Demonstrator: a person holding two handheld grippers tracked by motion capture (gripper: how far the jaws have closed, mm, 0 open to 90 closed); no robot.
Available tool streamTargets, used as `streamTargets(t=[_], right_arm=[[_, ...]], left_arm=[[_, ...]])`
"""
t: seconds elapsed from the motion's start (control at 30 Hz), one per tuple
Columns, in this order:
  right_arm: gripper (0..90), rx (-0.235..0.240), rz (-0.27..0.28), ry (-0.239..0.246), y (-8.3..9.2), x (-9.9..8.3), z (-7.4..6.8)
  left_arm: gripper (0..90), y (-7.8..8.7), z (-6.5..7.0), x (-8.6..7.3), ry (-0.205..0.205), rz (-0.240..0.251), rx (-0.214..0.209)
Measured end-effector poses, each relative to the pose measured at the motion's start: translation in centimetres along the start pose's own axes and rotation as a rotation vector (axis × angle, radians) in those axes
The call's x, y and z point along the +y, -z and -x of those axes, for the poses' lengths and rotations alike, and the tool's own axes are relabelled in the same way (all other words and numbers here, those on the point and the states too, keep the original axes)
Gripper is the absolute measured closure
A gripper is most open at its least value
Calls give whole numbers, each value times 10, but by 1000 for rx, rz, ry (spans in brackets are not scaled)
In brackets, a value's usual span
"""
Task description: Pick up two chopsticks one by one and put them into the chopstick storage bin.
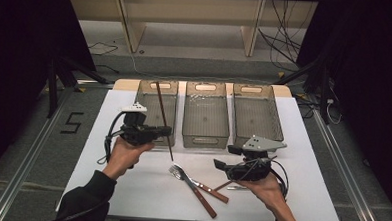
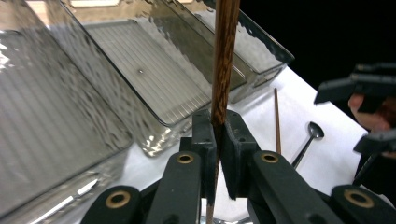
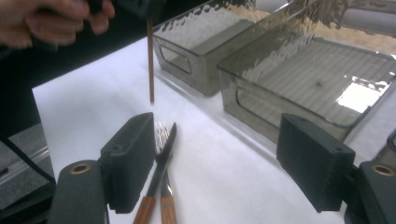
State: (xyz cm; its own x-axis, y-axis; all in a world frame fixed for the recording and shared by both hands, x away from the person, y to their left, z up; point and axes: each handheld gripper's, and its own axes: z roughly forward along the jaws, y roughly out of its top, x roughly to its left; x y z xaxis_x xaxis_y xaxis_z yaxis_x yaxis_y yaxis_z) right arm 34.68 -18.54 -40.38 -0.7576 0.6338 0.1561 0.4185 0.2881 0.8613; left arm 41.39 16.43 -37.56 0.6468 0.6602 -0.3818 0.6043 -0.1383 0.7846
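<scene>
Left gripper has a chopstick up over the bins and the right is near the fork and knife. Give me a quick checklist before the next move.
1. Left gripper grip: jaws shut on the chopstick. Ok.
2. Chopstick clear of the table: lower tip hangs above the white surface in the right gripper view. Ok.
3. Left bin free to receive: no utensil seen inside. Ok.
4. Right gripper ready: jaws open, nothing between the pads. Ok.
5. Fork and knife separable: they lie crossed, touching. Not ok.
6. Second chopstick and spoon: on the table, ungripped. Ok.
</scene>
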Motion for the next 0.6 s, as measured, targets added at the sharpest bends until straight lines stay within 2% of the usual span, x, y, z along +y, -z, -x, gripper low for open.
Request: streamTargets(t=[0.37, 0.5, 0.6], right_arm=[[258, -11, -5, -6, 7, -9, 0], [252, -15, -8, -10, 9, -13, 0], [248, -15, -9, -17, 10, -15, 1]], left_arm=[[840, 20, -22, 37, 16, 14, 52], [840, 25, -29, 48, 6, 9, 82], [840, 26, -34, 55, -18, -3, 116]])
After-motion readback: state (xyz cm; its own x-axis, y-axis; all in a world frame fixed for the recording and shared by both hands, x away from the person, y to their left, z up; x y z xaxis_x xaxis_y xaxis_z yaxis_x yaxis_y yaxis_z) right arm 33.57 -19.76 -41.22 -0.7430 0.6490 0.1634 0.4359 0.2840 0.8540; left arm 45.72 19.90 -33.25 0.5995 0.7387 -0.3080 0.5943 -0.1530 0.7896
